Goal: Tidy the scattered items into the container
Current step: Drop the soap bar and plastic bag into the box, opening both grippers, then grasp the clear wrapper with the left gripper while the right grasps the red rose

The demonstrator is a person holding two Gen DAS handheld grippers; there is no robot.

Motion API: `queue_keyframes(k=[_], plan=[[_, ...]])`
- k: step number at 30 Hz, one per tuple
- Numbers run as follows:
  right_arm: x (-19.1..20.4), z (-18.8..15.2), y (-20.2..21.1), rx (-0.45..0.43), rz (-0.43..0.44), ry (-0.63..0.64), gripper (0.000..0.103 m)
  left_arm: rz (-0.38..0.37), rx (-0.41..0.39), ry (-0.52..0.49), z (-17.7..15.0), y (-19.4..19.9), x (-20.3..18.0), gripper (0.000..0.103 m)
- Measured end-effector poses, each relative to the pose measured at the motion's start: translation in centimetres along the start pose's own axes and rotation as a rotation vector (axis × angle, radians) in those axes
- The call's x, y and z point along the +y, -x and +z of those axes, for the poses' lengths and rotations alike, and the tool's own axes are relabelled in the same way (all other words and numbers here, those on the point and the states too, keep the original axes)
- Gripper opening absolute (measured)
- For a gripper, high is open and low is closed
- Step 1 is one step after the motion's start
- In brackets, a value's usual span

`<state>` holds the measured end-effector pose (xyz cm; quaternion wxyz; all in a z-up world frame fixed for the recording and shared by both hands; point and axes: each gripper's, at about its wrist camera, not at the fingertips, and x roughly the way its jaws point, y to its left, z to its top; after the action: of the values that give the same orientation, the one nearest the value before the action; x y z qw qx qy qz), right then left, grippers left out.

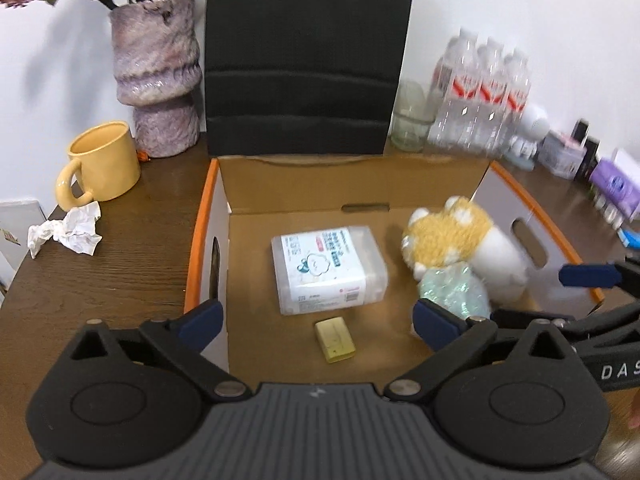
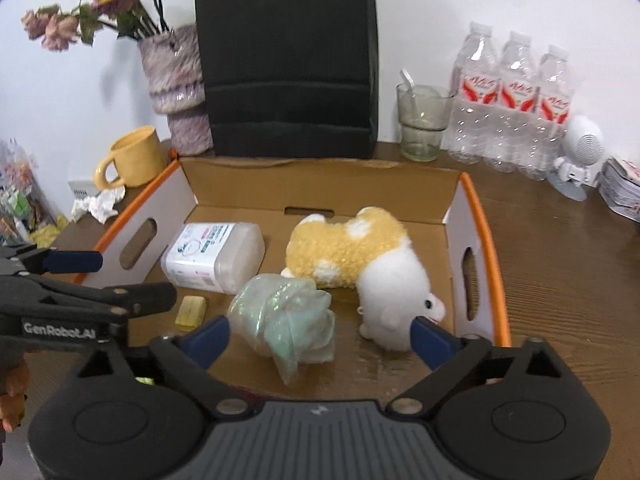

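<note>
Behind, I see a yellow mug (image 1: 105, 160), flower vase (image 1: 158, 76), black bag (image 2: 286, 60), glass (image 2: 422, 122) and water bottles (image 2: 514, 104).

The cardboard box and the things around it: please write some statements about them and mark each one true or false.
1. The wipes pack lies inside the cardboard box. True.
2. The plush toy sits on the table outside the box. False: it lies in the box.
3. The crumpled paper is outside the box, near the yellow mug. True.
4. The left gripper holds the yellow eraser. False: its jaws are open and empty.
5. The right gripper is open. True.
</note>
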<state>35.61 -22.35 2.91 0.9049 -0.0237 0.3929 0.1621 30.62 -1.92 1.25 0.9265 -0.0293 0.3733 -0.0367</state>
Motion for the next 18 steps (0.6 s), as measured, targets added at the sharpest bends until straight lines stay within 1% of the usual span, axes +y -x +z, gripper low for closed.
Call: queue_keyframes(k=[3, 7, 10, 13, 18], plan=[[-0.2, -0.2, 1.3, -0.020, -0.011, -0.011, 0.103, -0.007, -0.021, 0.023, 0.0, 1.0, 0.2, 0.103], [-0.3, -0.7, 3.1, -0.048, -0.026, -0.024, 0.103, -0.001, -0.045, 0.029, -0.4, 2.4, 0.5, 0.103], [-0.3, -1.3, 4.8, -0.078, -0.025, -0.030, 0.103, -0.001, -0.080, 0.026, -1.1, 4.1, 0.9, 0.103], [-0.1, -2.4, 6.8, -0.116, -0.025, -0.018, 0.103, 0.001, -0.120, 0.015, -2.2, 6.1, 1.6, 0.103], [0.4, -5.3, 10.2, -0.200, -0.036, 0.005, 0.103, 0.002, -0.195, 0.008, -5.4, 10.0, 3.6, 0.103]])
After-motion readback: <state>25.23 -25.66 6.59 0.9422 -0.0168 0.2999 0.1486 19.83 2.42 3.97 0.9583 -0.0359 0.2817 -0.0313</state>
